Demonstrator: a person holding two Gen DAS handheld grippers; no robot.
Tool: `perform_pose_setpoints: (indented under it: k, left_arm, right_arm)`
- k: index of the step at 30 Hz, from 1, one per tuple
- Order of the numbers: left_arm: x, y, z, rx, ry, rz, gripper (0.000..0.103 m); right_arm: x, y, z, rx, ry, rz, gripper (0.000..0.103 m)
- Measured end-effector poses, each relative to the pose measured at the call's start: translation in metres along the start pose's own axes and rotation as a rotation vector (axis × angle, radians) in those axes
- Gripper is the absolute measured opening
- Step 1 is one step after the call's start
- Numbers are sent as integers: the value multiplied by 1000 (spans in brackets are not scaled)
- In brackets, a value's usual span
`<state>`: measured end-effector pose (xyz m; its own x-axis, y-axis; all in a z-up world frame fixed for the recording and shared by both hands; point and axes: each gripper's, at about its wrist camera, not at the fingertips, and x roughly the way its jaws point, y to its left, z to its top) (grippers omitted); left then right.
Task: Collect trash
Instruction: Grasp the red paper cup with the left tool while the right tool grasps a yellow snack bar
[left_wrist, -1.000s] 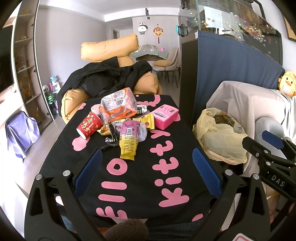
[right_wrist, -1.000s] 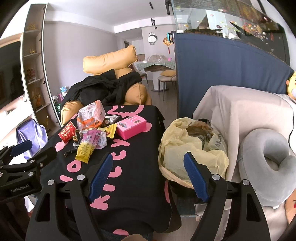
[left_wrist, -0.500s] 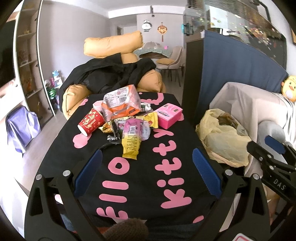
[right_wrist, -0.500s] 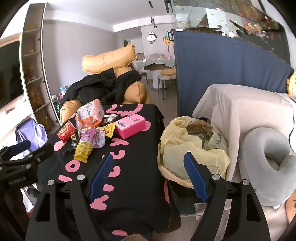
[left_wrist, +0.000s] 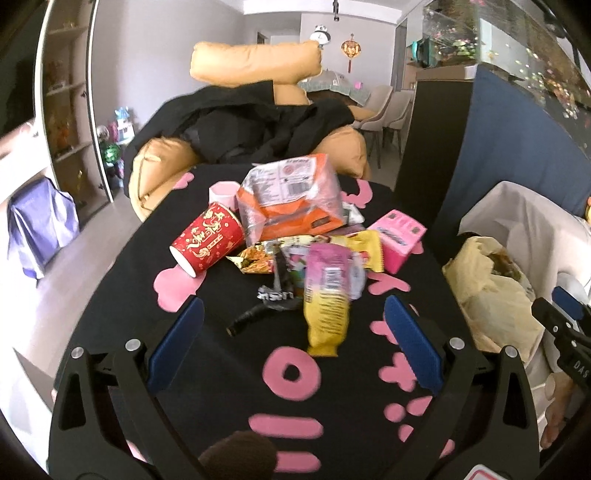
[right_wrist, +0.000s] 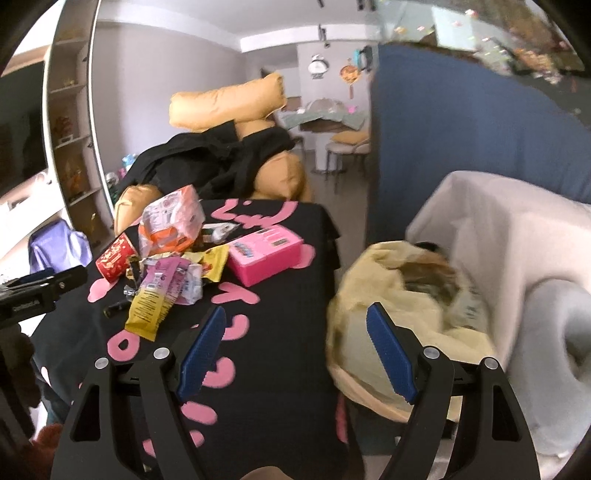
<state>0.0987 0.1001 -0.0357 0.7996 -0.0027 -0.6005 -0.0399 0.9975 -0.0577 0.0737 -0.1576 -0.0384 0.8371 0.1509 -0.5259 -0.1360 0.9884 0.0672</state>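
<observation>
Right now both grippers hang over a table draped in a black cloth (left_wrist: 229, 373) with pink lettering, and neither holds anything. The left gripper (left_wrist: 293, 345) has its jaws spread wide, its blue pads on either side of the near end of a litter pile, above the cloth. Closest to it lies a yellow and pink snack wrapper (left_wrist: 327, 295), lengthwise toward the camera, with a small black tube (left_wrist: 248, 318) just to its left. Farther back a red paper cup (left_wrist: 207, 243) lies on its side, open mouth toward the near left, and an orange and clear plastic packet (left_wrist: 291, 197) sits propped behind it. A pink box (left_wrist: 397, 238) rests at the right edge of the pile, touching a yellow wrapper (left_wrist: 365, 249). The right gripper (right_wrist: 293, 343) is also wide open, positioned over the table's right edge, one pad above the cloth and the other above a pale yellow bag (right_wrist: 373, 295) that stands just beside the table with its mouth open and dark scraps inside. From the right wrist view the same snack wrapper (right_wrist: 149, 310), cup (right_wrist: 116, 254) and pink box (right_wrist: 264, 256) sit to the left of the open jaws, well apart from the bag. An orange couch (left_wrist: 236, 64) heaped with black clothing stands behind the table.
</observation>
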Motion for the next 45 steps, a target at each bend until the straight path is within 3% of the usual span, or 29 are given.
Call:
perform_pose_setpoints:
  k: [5, 10, 16, 20, 22, 24, 25, 29, 32, 36, 45]
  left_arm:
    - [34, 47, 7, -62, 4, -37, 94]
    - [57, 96, 8, -153, 15, -58, 94]
    - [78, 127, 7, -153, 56, -35, 94]
    - [88, 137, 9, -146, 72, -40, 94]
    - [91, 141, 13, -125, 57, -28, 94]
    - [96, 141, 20, -112, 59, -38, 94]
    - [100, 142, 26, -108, 64, -47, 94]
    - [122, 137, 48, -64, 103, -85, 92]
    - [141, 128, 59, -4, 145, -52, 87]
    - [169, 119, 65, 60, 237, -10, 80]
    - [188, 132, 61, -49, 315, -29, 62]
  right_arm:
    - [47, 23, 11, -5, 71, 88, 75]
    - [94, 72, 16, -68, 153, 175, 75]
    - [140, 130, 19, -101, 229, 288, 75]
    - [165, 159, 20, -159, 251, 267, 75]
    - [176, 160, 19, -158, 279, 274, 74]
    - [176, 154, 20, -158, 282, 288, 56]
    - [177, 153, 21, -164, 287, 295, 33]
    - [170, 141, 21, -191, 303, 276, 28]
    - [163, 136, 21, -210, 287, 266, 22]
    - [157, 121, 24, -179, 276, 264, 21]
    - [152, 108, 14, -178, 307, 243, 21]
